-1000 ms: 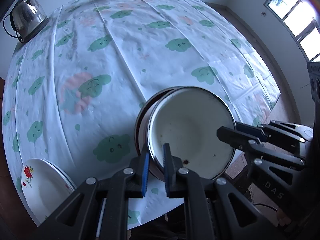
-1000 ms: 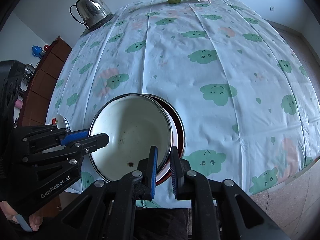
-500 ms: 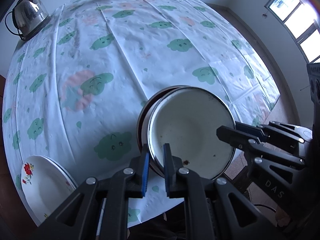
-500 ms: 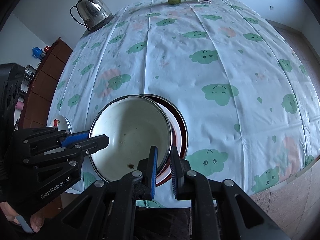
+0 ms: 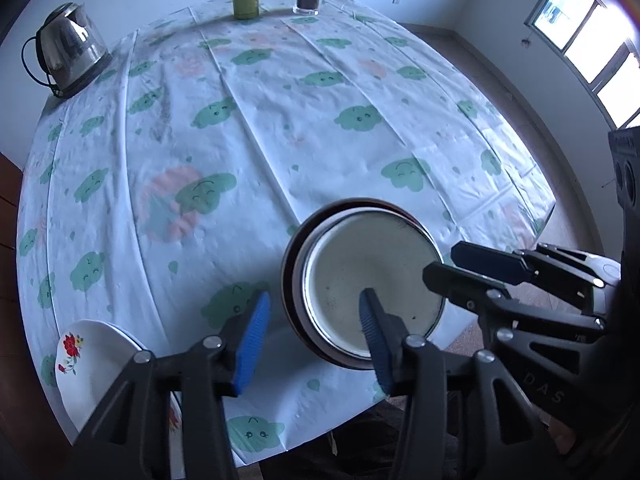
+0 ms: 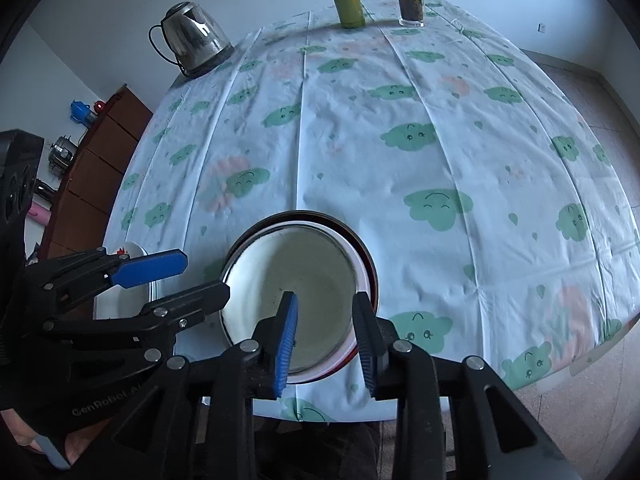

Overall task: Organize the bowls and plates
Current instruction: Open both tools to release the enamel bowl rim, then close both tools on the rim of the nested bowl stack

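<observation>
Cloud-print tablecloth (image 5: pixel 256 128) covers the round table; white enamel bowl (image 5: pixel 372 280) sits nested in a dark-rimmed plate (image 5: pixel 289 280) near the table's front edge, with a floral plate (image 5: pixel 92 356) left of the bowl and a kettle (image 5: pixel 68 48) far back-left. Left gripper (image 5: pixel 312 332) jaws have just been opening, straddling the bowl's near-left rim, pads clear. Right gripper (image 6: pixel 326 340) likewise just opened, straddling the near-right rim, gripping nothing.
</observation>
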Demonstrator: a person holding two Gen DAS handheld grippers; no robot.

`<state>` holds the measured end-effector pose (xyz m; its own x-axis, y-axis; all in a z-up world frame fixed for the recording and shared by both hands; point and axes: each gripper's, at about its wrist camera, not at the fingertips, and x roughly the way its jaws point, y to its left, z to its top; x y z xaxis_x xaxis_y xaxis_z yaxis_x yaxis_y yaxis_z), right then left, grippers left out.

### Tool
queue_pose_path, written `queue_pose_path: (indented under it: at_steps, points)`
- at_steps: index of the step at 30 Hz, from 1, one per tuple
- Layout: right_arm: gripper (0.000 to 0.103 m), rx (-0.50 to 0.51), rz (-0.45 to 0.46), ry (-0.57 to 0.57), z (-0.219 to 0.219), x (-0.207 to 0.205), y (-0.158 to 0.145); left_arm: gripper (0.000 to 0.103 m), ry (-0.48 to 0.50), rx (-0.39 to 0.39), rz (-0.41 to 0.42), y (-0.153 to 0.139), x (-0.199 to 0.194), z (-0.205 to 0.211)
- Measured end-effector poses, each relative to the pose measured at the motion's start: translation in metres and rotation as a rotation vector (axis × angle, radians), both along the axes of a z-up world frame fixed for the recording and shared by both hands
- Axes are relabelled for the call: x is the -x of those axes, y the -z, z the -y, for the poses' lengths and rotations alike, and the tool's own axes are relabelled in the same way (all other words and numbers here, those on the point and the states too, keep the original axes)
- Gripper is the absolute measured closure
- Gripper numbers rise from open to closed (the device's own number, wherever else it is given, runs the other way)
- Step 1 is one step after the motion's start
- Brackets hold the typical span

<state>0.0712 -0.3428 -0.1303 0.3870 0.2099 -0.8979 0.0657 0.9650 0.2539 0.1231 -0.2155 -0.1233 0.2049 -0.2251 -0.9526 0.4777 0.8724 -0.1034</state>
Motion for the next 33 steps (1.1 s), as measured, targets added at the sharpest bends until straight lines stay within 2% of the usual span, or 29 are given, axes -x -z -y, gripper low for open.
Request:
queue_pose_path:
  at_steps: [5, 10, 33]
  points:
    - [0.072, 0.008, -0.002, 0.002, 0.000, 0.001, 0.001, 0.056, -0.009, 0.000, -0.004, 0.001, -0.001, -0.004]
    - [0.072, 0.009, 0.001, 0.027, 0.006, 0.001, 0.000, 0.051, -0.019, -0.008, -0.015, 0.006, -0.002, -0.008]
    - [0.071, -0.009, -0.073, 0.050, 0.020, -0.007, 0.029, 0.046, -0.083, -0.017, -0.148, 0.045, -0.013, -0.014]
